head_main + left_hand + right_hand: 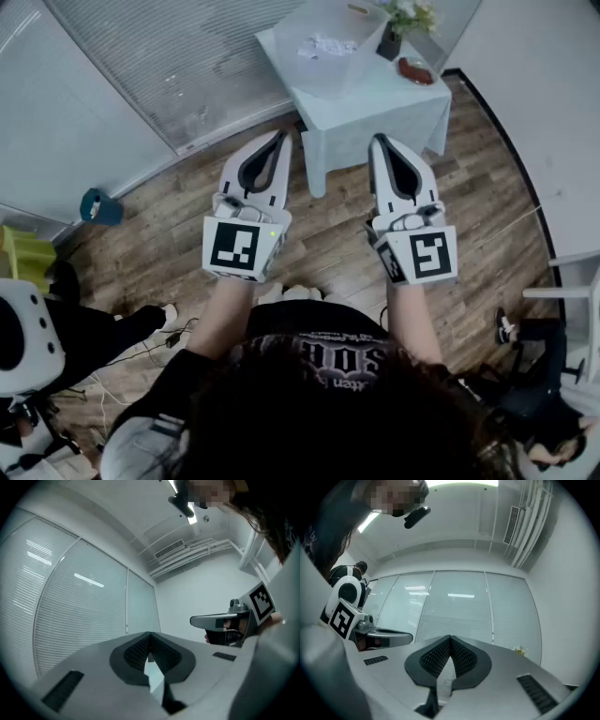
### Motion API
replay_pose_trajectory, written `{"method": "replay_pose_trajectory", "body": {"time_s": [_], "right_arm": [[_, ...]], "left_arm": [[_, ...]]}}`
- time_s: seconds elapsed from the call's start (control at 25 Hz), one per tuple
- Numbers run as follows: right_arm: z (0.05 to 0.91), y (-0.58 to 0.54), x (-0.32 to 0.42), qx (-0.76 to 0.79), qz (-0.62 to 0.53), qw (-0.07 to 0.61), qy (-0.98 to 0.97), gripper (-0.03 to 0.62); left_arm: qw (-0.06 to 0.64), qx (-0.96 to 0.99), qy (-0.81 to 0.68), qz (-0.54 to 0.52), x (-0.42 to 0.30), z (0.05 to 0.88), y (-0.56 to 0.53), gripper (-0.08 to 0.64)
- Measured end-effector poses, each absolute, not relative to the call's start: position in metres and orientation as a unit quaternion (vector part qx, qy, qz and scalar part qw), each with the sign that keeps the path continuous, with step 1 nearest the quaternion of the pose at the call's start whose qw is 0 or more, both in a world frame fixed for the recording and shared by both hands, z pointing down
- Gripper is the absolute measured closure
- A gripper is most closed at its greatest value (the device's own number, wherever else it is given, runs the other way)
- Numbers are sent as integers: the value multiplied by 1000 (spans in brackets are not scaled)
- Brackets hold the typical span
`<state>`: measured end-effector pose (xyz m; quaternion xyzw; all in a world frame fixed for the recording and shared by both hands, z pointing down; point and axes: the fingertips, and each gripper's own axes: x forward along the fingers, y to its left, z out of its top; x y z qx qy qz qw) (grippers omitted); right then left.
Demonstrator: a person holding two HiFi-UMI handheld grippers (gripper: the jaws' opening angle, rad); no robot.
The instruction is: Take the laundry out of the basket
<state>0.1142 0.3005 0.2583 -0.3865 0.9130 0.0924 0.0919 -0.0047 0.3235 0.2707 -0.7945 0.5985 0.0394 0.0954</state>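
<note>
No basket and no laundry appear in any view. In the head view both white grippers are held side by side at chest height over the wooden floor, pointing toward a small table. My left gripper (278, 138) has its jaws together at the tips with nothing between them. My right gripper (379, 141) looks the same, tips touching and empty. In the left gripper view the left gripper (149, 634) is shut against a background of window blinds, with the right gripper (194, 620) at the right. In the right gripper view the right gripper (450, 638) is shut, with the left gripper (408, 637) at the left.
A small table with a pale blue cloth (361, 89) stands ahead, carrying a plant pot (392, 37), a red dish (415, 71) and papers. A teal object (99, 207) lies on the floor at left. People sit at both lower corners. Blinds cover the glass wall (159, 66).
</note>
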Motion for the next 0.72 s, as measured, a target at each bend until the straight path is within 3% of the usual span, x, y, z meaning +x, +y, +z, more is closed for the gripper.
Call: {"method": "replay_pose_trajectory", "body": {"time_s": [0.72], "right_arm": [[266,296,130,-364,60,111,923,563]], "left_arm": [[89,-787,609,44,11,273,321,560]]}}
